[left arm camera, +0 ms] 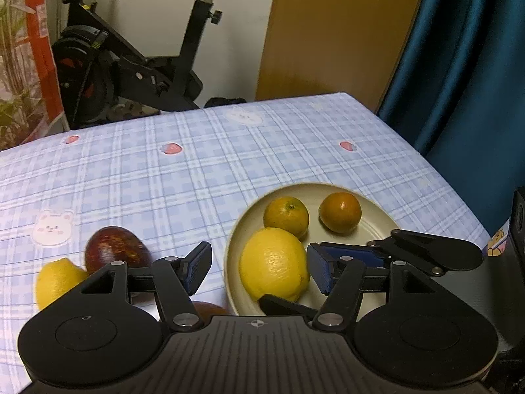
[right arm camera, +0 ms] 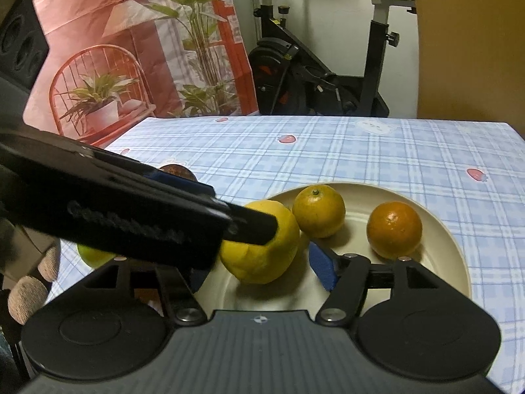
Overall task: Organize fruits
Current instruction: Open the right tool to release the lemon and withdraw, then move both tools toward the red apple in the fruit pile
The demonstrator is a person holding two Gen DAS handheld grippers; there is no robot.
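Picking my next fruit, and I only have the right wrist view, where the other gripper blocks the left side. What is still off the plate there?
Observer: A dark red fruit lies on the cloth, left of the plate.
Operator: Anything beside it?
Observer: A second lemon, on its left.
Operator: Is the left gripper squeezing the plated lemon?
Observer: No. The left gripper straddles the plated lemon, but its fingers leave a clear gap.
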